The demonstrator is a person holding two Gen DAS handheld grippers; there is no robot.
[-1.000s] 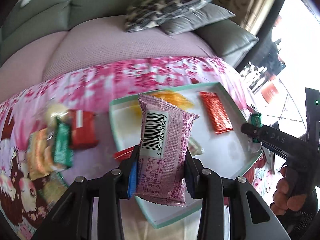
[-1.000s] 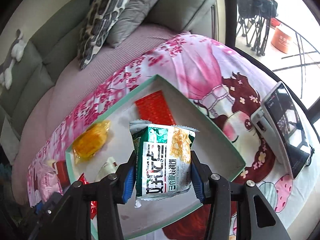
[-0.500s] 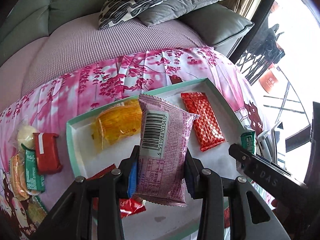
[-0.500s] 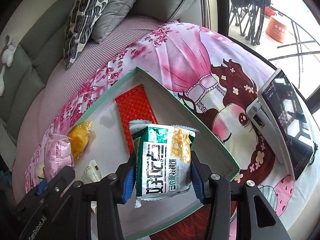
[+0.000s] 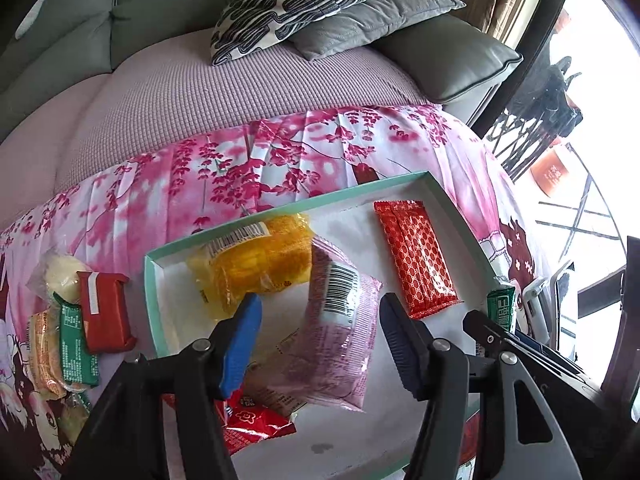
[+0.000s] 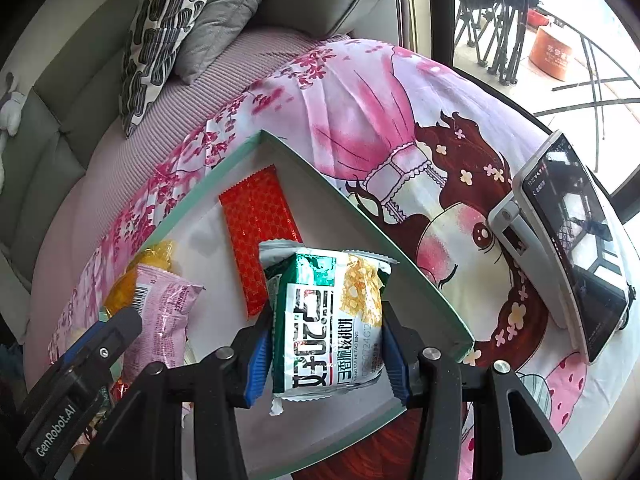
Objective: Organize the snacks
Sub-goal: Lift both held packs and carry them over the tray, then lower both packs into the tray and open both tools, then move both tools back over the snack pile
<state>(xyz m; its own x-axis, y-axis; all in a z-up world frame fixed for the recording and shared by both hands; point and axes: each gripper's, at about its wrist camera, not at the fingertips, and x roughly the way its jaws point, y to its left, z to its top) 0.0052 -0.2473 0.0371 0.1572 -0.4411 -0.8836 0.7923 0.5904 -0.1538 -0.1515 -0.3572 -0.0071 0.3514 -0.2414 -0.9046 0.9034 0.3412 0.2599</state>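
Observation:
A white tray with a teal rim (image 5: 360, 192) lies on the pink flowered cloth. My left gripper (image 5: 320, 304) hovers over it and its jaws are opening. The pink packet (image 5: 336, 328) hangs tilted between the blue pads, touching neither. It also shows in the right wrist view as the pink packet (image 6: 164, 312). My right gripper (image 6: 326, 320) is shut on a green-and-white packet (image 6: 332, 320) above the tray's right part, near the rim (image 6: 340, 206). A yellow packet (image 5: 260, 264) and a long red packet (image 5: 416, 256) lie in the tray.
A small red wrapper (image 5: 252, 420) lies at the tray's near side. Several loose snacks (image 5: 92, 320) sit on the cloth left of the tray. A phone on a stand (image 6: 572, 248) is right of it. Sofa cushions (image 5: 320, 4) lie behind.
My left gripper moved right over the tray, then its jaws parted and the pink packet tipped loose. My right gripper sank slightly with its packet still gripped.

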